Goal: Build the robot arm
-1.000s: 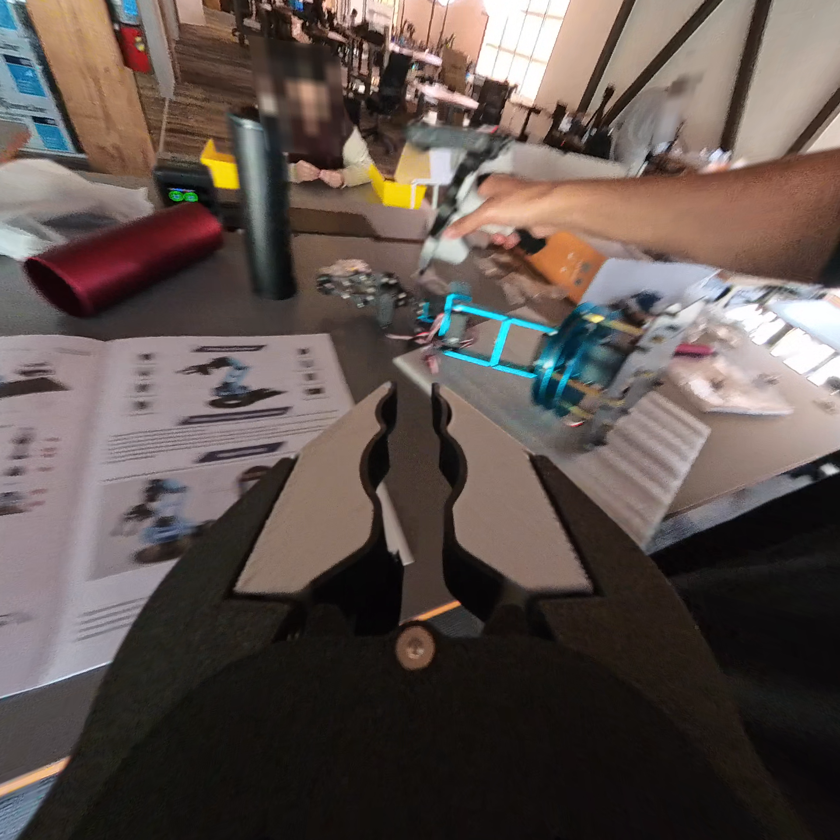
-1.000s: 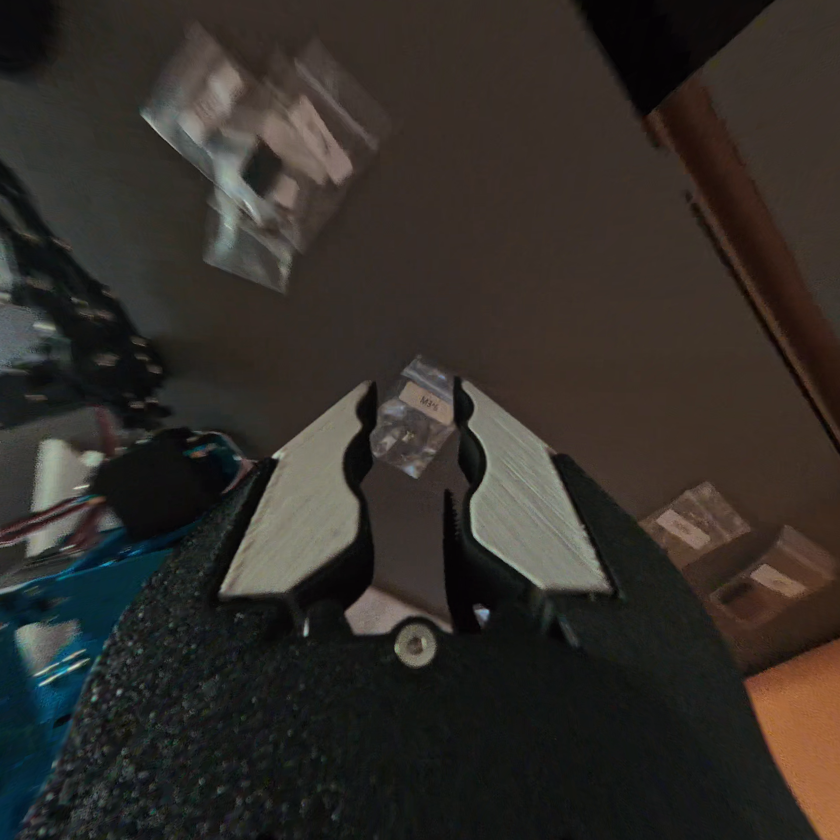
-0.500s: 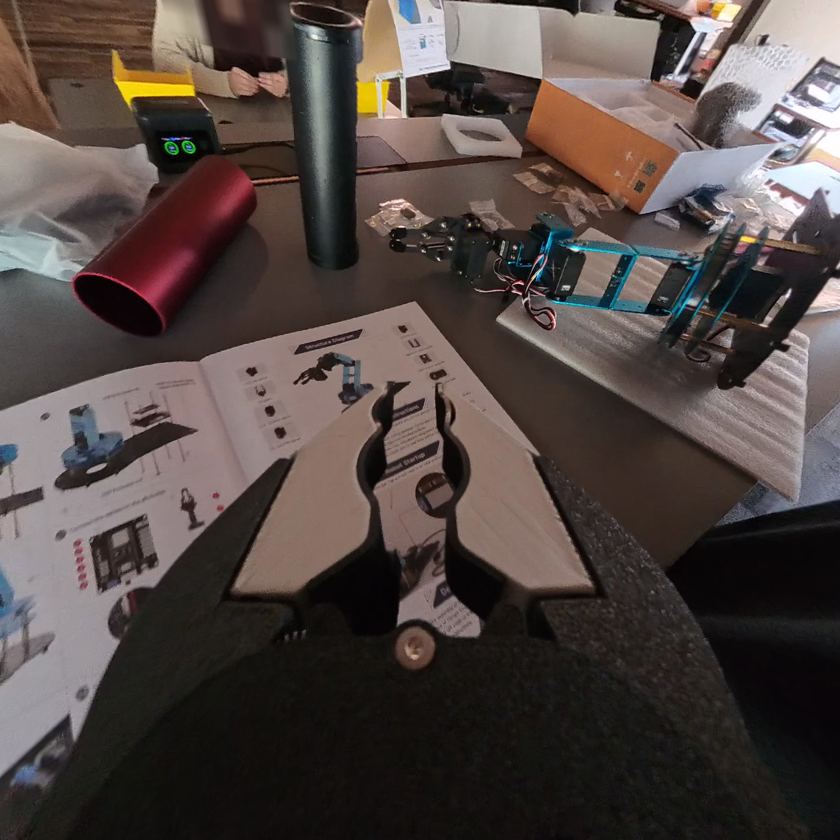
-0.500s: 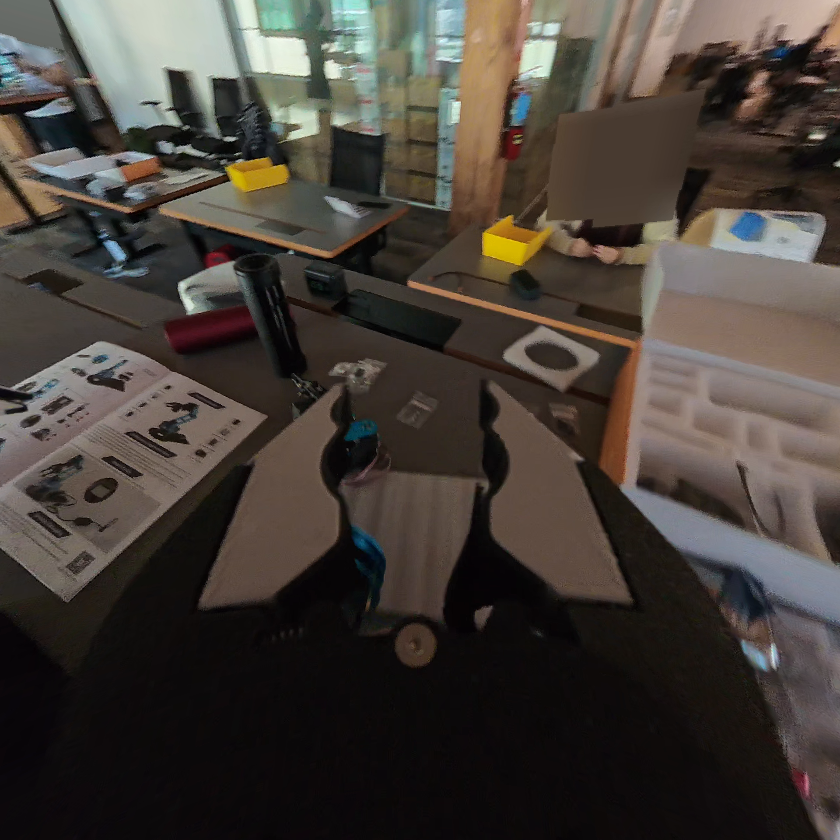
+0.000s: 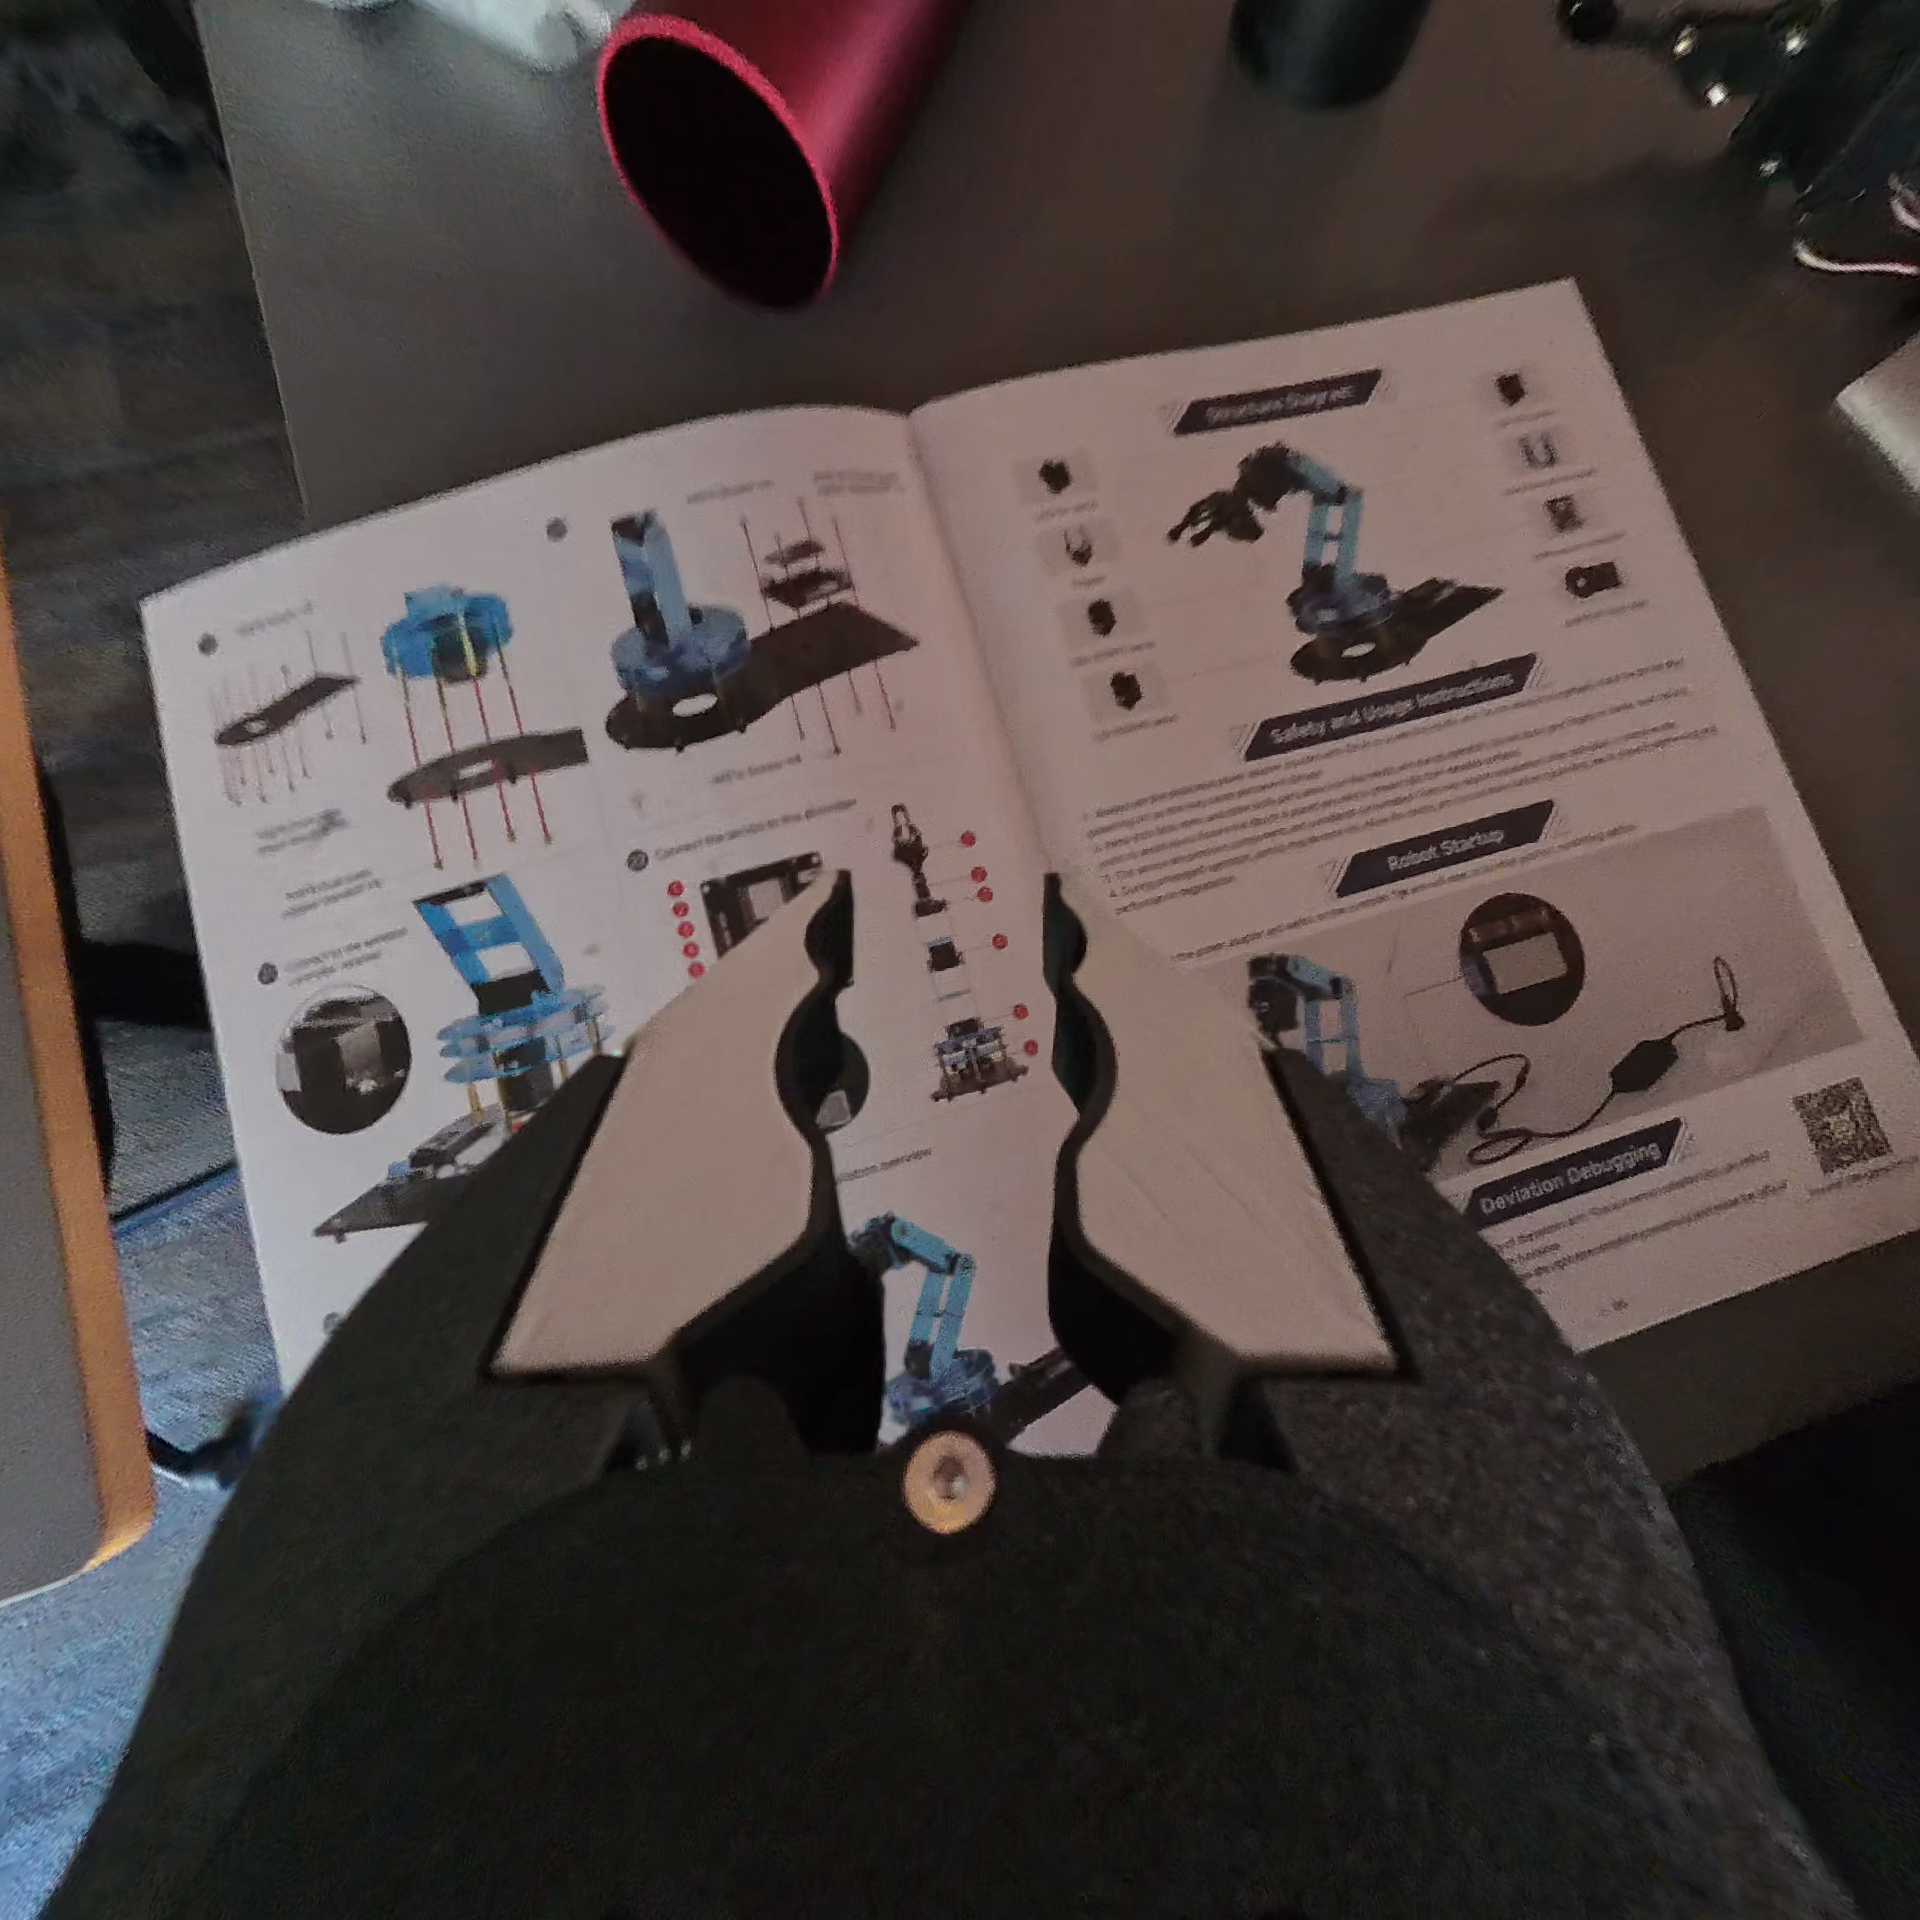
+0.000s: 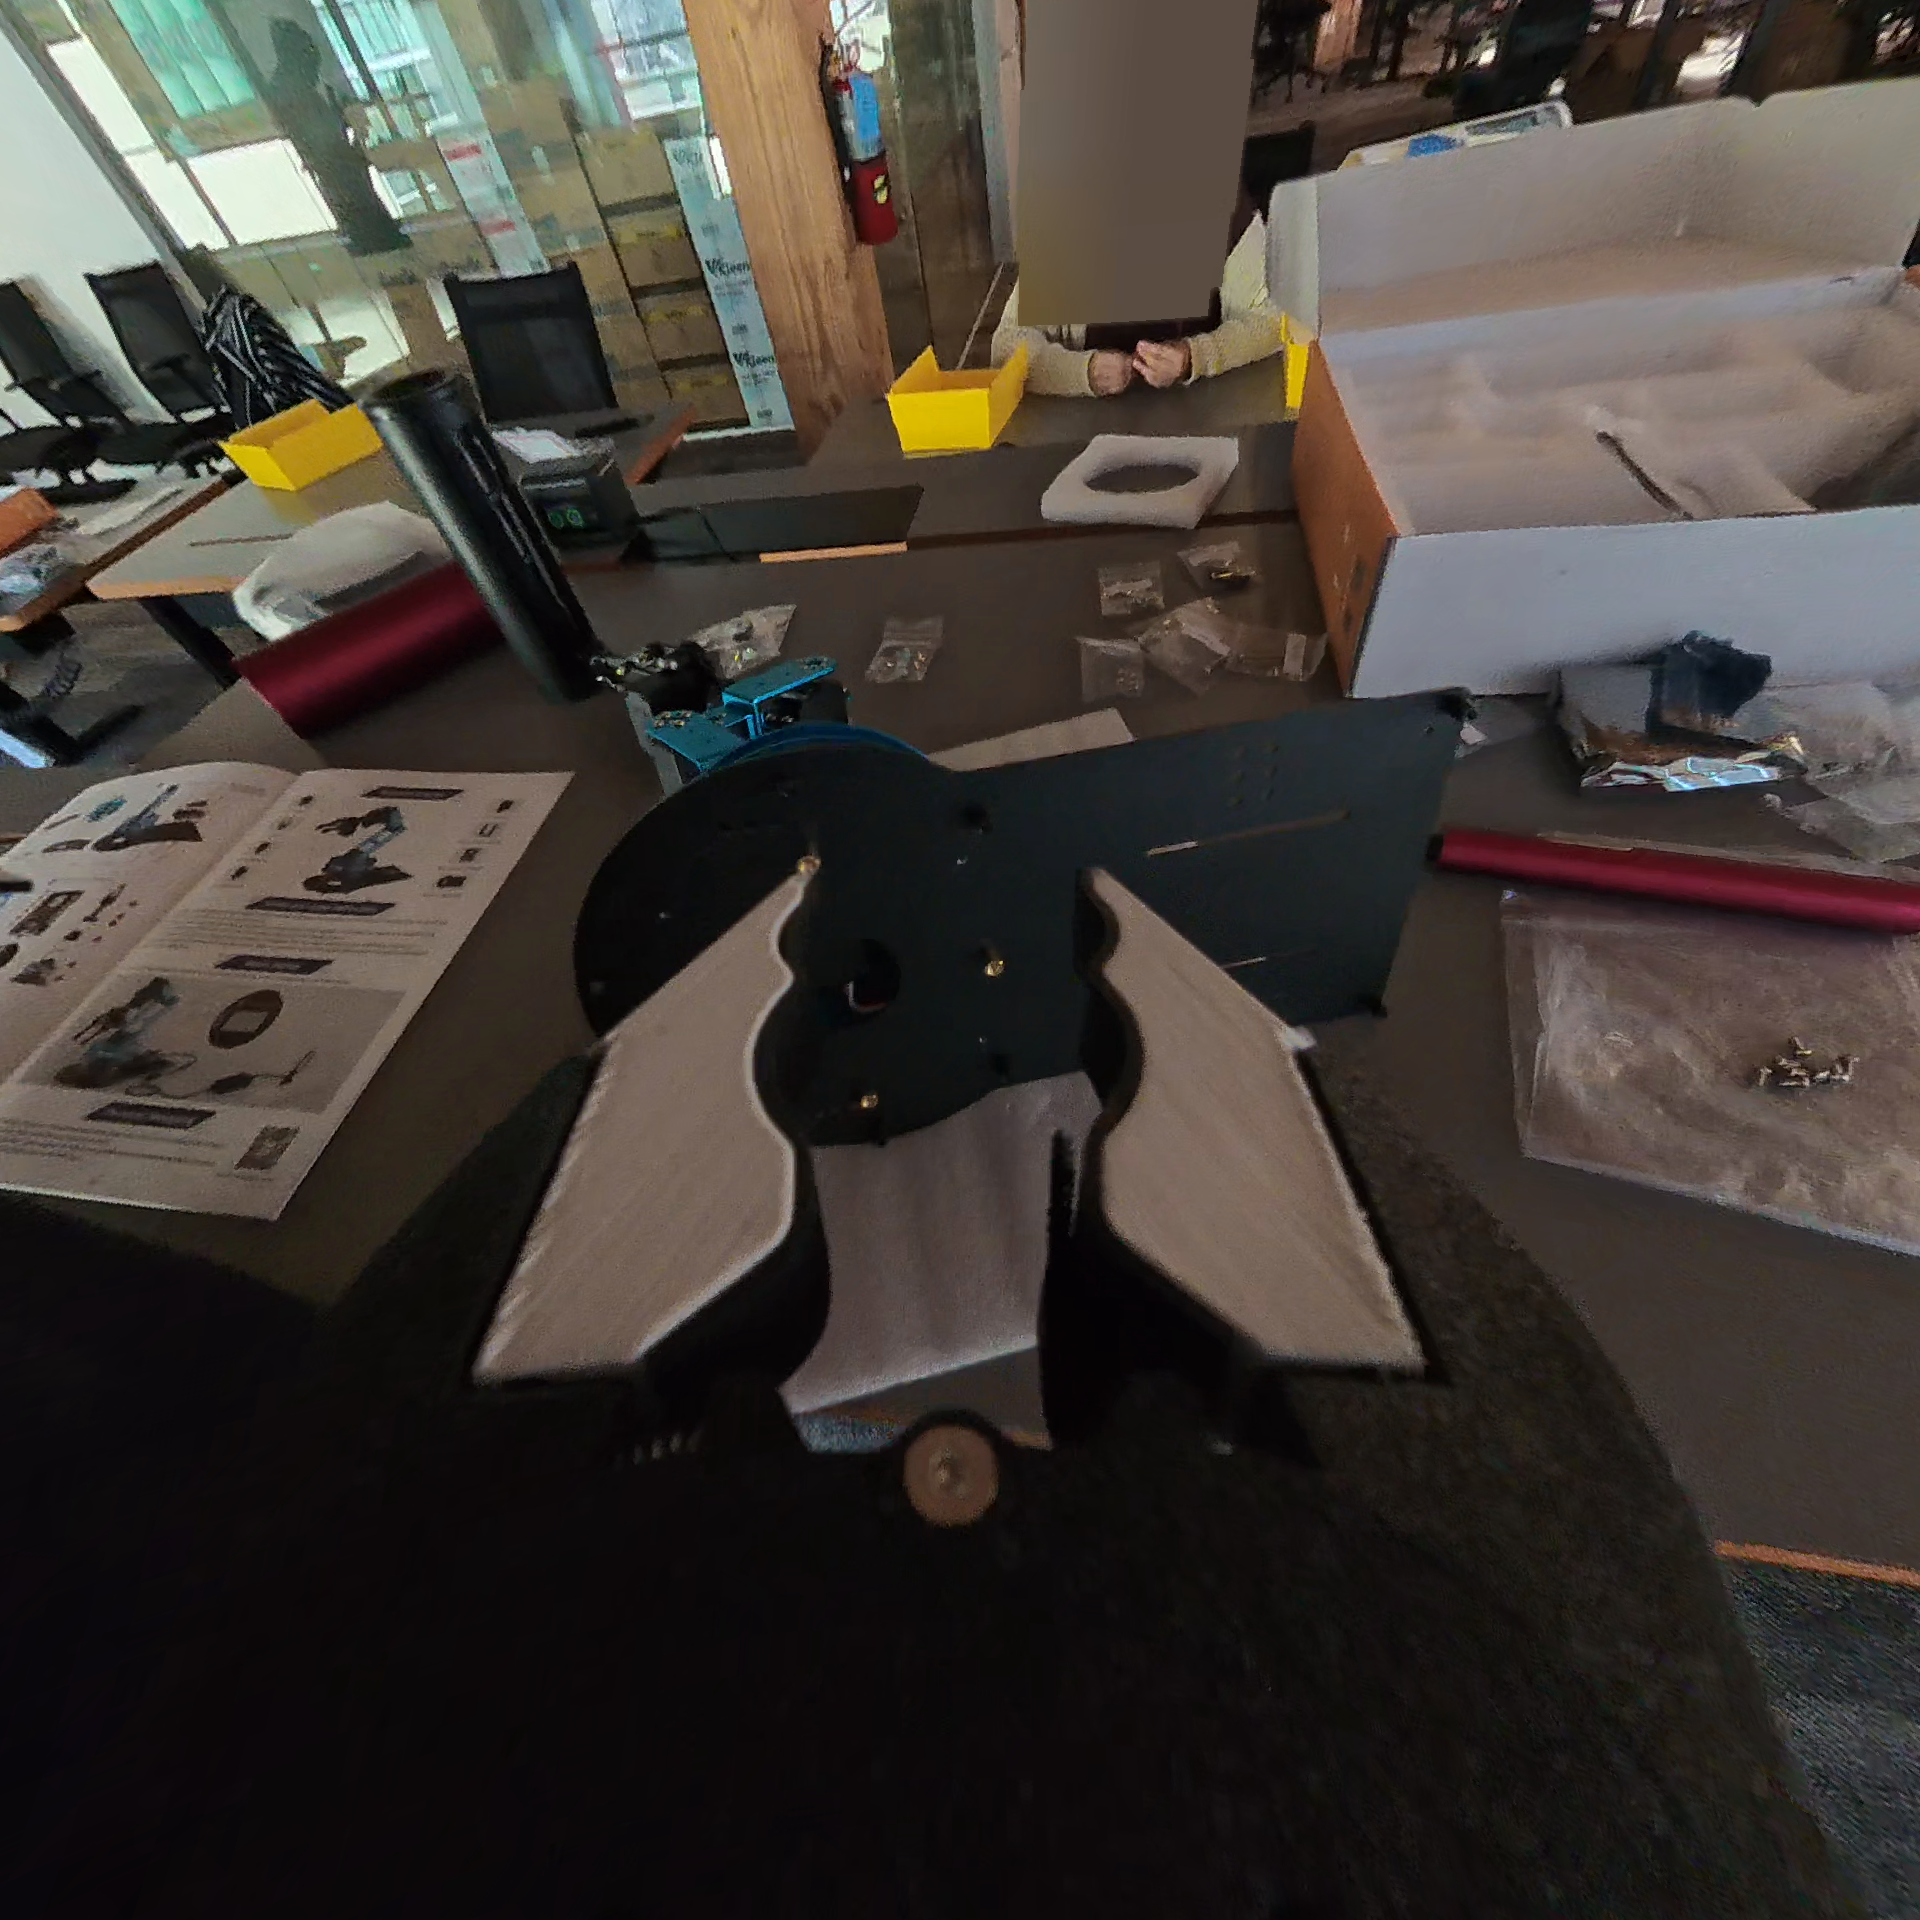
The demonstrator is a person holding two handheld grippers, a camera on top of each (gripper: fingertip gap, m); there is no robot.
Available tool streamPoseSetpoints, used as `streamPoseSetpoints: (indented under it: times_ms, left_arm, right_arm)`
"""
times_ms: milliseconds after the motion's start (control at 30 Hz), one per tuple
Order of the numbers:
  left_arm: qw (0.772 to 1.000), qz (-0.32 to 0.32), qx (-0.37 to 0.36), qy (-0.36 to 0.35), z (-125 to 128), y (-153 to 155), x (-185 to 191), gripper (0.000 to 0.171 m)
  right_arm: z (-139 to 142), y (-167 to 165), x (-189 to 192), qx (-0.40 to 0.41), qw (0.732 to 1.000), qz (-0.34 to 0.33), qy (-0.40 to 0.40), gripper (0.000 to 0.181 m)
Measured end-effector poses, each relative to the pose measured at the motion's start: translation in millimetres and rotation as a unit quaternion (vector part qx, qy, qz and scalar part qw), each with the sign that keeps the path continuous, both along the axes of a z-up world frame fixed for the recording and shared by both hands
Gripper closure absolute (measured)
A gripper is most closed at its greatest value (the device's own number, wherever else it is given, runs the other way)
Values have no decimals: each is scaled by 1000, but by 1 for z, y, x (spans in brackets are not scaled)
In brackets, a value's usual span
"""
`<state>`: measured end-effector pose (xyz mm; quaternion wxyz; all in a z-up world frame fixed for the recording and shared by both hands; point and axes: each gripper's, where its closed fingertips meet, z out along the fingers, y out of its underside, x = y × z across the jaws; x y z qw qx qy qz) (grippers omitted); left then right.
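My left gripper (image 5: 948, 883) is open and empty, looking down on an open instruction booklet (image 5: 1143, 665) lying flat on the dark table (image 5: 1039, 260). My right gripper (image 6: 943, 878) is open and empty. It points at the black base plate (image 6: 1195, 862) of a blue robot arm kit (image 6: 748, 717) that lies on its side on a white foam sheet (image 6: 925, 1247). The booklet also shows in the right wrist view (image 6: 239, 935), left of the kit.
A red tube (image 5: 748, 135) lies beyond the booklet and a black tube (image 6: 488, 540) stands upright behind it. Small part bags (image 6: 1195, 634), an open white box (image 6: 1621, 436), a thin red rod (image 6: 1683, 878) and a bag of screws (image 6: 1725, 1070) lie to the right. A person sits at the far table. The tips of one gripper are about 55 cm away from the tips of the other. The left gripper is farther from the blue robot arm kit (image 6: 748, 717), some 40 cm, than the right, some 30 cm.
My left gripper has tilted down over the booklet and its jaws have opened wider. My right gripper has swung up from the table to face the kit's base plate and opened wider.
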<state>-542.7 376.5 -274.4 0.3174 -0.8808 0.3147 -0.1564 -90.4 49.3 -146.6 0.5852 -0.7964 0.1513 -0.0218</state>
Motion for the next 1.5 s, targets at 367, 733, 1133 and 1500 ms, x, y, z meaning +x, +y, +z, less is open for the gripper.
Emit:
streamPoseSetpoints:
  times_ms: [367,733,1133,1500]
  left_arm:
    - [1000,16,-18,-4,-13,25,-15,130]
    - [999,22,-23,-25,-17,26,-10,134]
    - [1000,17,-14,-10,-9,18,8,136]
    - [1000,26,6,10,8,8,38,138]
  right_arm:
    - [38,3,5,8,1000,6,2,145]
    - [14,22,-1,-60,998,27,0,148]
    - [2,4,14,-54,998,17,24,148]
    - [-20,-30,52,-53,997,2,55,149]
